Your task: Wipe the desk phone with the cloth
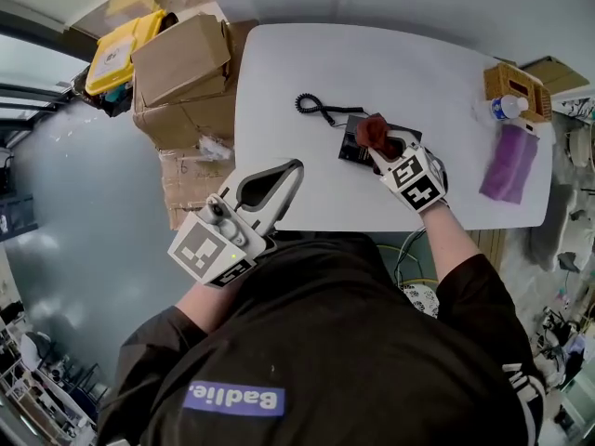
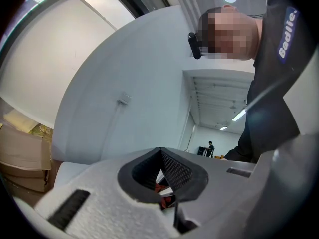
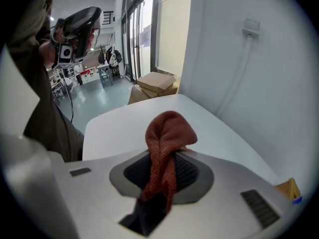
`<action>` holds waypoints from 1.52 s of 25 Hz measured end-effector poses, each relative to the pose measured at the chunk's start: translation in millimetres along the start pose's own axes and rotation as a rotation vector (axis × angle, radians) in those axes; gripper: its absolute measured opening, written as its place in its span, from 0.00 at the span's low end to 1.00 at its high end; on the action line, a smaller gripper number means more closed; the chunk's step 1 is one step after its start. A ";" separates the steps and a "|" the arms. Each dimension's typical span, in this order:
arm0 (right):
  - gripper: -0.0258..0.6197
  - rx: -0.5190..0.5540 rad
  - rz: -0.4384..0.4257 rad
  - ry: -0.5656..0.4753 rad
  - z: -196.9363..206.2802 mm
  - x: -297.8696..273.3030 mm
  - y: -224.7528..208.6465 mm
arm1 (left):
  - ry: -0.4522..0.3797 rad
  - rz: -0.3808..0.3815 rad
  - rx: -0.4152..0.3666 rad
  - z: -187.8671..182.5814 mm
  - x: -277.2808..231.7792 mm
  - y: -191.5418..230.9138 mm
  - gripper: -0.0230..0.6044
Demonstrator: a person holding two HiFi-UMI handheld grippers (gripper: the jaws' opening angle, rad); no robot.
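Note:
The black desk phone (image 1: 354, 145) lies near the middle of the white table (image 1: 409, 54), with its coiled cord (image 1: 316, 108) trailing to the left. My right gripper (image 1: 381, 151) is over the phone, shut on a rust-red cloth (image 1: 374, 132). In the right gripper view the cloth (image 3: 169, 131) bunches up out of the right gripper (image 3: 167, 156), and the phone is hidden. My left gripper (image 1: 296, 165) hovers over the table's front left edge, left of the phone. It is shut, and the left gripper (image 2: 160, 152) holds nothing.
Cardboard boxes (image 1: 181, 63) and a yellow case (image 1: 121, 49) stand beside the table's left end. A purple cloth (image 1: 509, 163) hangs over the right end. Next to it is a small brown basket (image 1: 516, 82) with a bottle (image 1: 506, 108).

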State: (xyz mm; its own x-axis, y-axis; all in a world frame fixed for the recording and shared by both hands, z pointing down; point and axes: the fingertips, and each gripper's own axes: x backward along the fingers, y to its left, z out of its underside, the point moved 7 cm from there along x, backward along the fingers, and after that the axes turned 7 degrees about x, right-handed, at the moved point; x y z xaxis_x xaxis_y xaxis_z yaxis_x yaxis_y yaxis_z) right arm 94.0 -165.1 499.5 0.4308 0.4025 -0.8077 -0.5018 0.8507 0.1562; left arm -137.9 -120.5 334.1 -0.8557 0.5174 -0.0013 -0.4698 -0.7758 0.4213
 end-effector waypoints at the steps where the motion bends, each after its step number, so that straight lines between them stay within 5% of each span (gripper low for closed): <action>1: 0.18 0.016 -0.004 0.000 -1.5 -2.9 -7.2 | -0.004 -0.012 0.006 -0.4 -3.8 1.3 0.05; 14: 0.18 0.088 -0.084 -0.002 -8.1 -55.3 -48.7 | 0.026 -0.121 0.026 14.8 -21.9 17.0 0.05; 31: 0.18 -0.037 -0.196 0.071 -2.6 -42.7 74.8 | 0.003 -0.004 -0.031 -1.6 32.7 0.3 0.05; 38: 0.18 -0.072 -0.097 0.028 -34.7 -3.4 123.7 | 0.030 0.098 -0.015 6.5 70.4 -5.5 0.05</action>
State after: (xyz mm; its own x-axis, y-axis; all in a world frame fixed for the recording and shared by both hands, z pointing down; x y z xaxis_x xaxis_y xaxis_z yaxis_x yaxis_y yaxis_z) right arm 4.5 -73.0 501.9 0.4595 0.3086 -0.8328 -0.5115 0.8585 0.0358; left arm -194.2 -77.4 337.5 -0.9036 0.4282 0.0117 -0.3868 -0.8274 0.4072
